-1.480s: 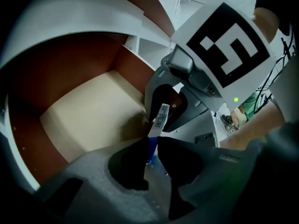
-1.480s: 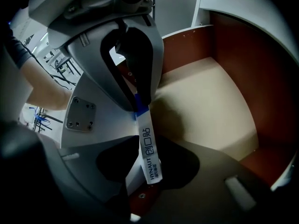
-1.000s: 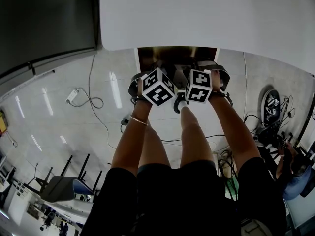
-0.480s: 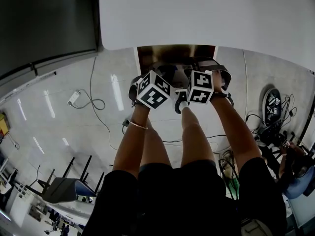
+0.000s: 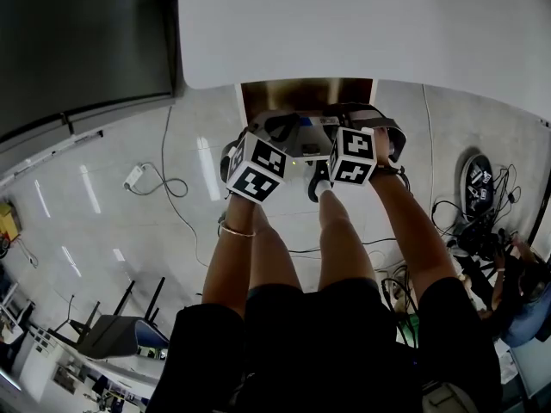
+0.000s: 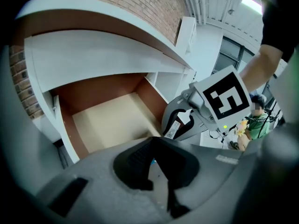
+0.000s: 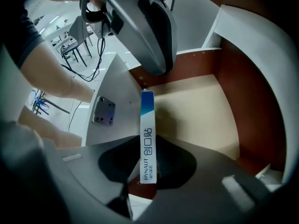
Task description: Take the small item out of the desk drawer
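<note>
Slim blue-and-white box point(image 7: 147, 125) is pinched by its end in the right gripper point(image 7: 148, 164), over the open drawer point(image 7: 201, 115). Left gripper point(image 6: 156, 164) is clenched, empty. Such a shallow grip may let the box swivel and drop.

The box point(image 7: 148, 139) in my right gripper point(image 7: 148, 164) looks like smooth, faintly glossy card, white with a blue end; the gripper's shell is matt grey plastic. At one o'clock of it the drawer point(image 7: 243, 92) has brown wood-look walls and a pale matt bottom, and at ten o'clock sits a dull metal plate point(image 7: 103, 112). From my head, the desk top point(image 5: 362, 24) at twelve o'clock is smooth matt white, the floor point(image 5: 129, 231) at nine o'clock glossy.
</note>
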### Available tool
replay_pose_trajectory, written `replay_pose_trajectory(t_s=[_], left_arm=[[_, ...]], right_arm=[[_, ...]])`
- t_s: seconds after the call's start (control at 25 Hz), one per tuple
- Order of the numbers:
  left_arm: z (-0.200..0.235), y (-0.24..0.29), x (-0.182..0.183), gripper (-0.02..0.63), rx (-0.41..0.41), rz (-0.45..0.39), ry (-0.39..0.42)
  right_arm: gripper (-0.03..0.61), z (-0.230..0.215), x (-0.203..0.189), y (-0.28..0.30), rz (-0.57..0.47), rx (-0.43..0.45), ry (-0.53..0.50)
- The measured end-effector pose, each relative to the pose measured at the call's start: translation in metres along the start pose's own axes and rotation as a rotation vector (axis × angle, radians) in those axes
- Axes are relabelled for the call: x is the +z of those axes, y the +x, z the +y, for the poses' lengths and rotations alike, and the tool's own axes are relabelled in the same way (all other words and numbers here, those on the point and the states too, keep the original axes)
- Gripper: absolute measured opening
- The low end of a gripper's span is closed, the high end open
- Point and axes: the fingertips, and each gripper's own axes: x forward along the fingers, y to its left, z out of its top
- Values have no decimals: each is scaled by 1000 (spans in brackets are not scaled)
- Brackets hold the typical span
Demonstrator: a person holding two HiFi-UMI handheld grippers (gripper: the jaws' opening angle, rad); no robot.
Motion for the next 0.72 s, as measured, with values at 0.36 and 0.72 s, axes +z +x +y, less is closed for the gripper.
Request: replay_pose_trajectory(t_s=[0.36,0.72], left_arm=[[5,-34,13,0,47,-44,-32],[6,-67,33,0,93,-87,-65]], right_arm=[[103,-8,9,-26,-40,-51,72],[103,-17,17,-67,-98,-95,138]])
